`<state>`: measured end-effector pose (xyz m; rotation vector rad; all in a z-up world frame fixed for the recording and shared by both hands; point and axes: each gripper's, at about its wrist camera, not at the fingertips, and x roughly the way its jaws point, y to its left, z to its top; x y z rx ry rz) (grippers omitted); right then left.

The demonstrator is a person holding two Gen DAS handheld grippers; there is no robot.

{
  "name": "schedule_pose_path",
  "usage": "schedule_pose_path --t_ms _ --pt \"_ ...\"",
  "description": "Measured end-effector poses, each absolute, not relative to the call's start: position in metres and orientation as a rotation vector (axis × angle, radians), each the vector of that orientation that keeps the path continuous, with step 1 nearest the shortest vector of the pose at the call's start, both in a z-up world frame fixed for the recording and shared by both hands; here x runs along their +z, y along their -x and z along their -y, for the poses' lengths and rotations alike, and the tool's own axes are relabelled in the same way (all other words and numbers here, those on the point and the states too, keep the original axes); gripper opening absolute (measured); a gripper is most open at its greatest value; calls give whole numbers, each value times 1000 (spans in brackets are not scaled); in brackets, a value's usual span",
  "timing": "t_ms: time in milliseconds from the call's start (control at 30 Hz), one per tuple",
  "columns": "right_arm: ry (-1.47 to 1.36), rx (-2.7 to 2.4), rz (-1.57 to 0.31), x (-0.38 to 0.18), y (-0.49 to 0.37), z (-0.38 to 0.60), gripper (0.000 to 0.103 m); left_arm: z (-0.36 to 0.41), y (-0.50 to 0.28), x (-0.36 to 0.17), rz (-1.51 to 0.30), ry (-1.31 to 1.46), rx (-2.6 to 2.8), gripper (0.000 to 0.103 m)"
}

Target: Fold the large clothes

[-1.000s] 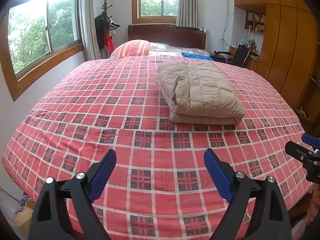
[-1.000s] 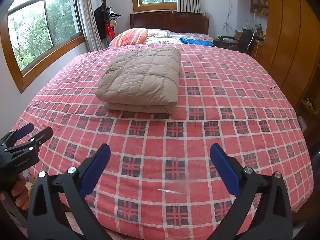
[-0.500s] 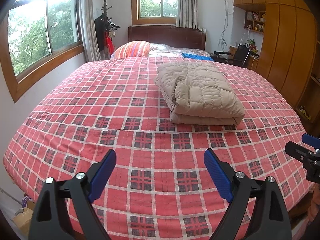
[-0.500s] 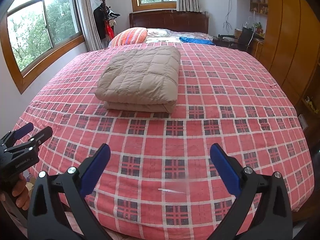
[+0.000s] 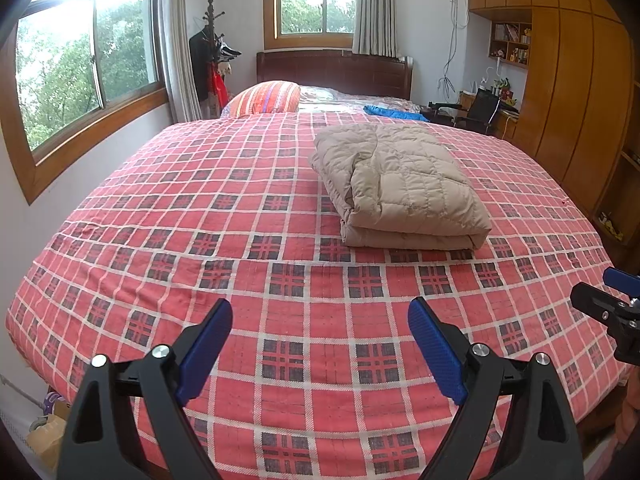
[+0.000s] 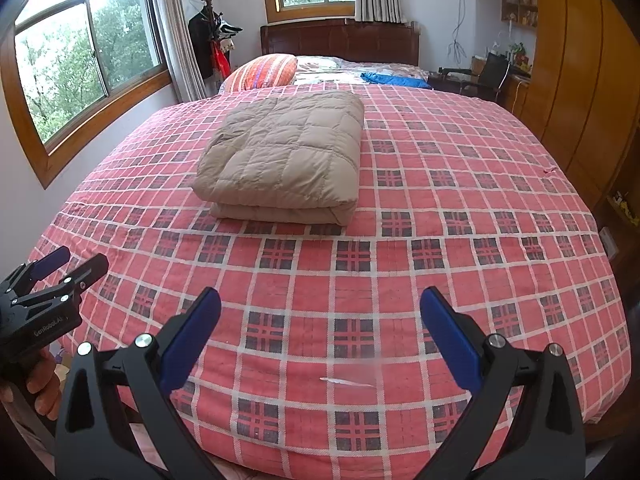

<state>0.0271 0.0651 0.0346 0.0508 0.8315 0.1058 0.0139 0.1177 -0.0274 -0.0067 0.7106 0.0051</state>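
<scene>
A beige quilted down coat [image 5: 400,184] lies folded into a thick rectangular bundle on a bed [image 5: 240,280] covered with a red plaid sheet. Neither gripper touches it. The left gripper [image 5: 320,344] hovers above the near end of the bed, well apart from the coat, its blue-padded fingers [image 5: 208,344] spread wide and holding nothing. The right gripper [image 6: 320,332] hovers beside it over the same end, its fingers [image 6: 448,340] equally wide and empty. A hand [image 6: 40,384] grips the left gripper's handle. Beyond the coat, a striped orange pillow [image 6: 260,70] rests near the dark wooden headboard [image 6: 340,42].
</scene>
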Motion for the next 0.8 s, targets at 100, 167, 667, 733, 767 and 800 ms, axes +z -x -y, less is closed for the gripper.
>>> schedule_pose_path --t_ms 100,167,667,733,767,800 --pt "-56 107 -832 34 -27 -65 99 -118 -14 -27 -710 8 5 90" --pt "-50 104 -830 34 -28 -65 99 -117 -14 -27 -711 7 5 90" --pt "-51 95 -839 34 -29 -63 100 -117 -14 -28 -711 5 6 90" --pt "-58 100 -843 33 -30 -62 100 -117 -14 -28 -711 5 6 90" --pt "-58 100 -843 33 -30 -62 100 -117 -14 -28 -711 6 6 90" --pt "-57 99 -842 33 -30 -62 100 -117 -14 -28 -710 6 7 90"
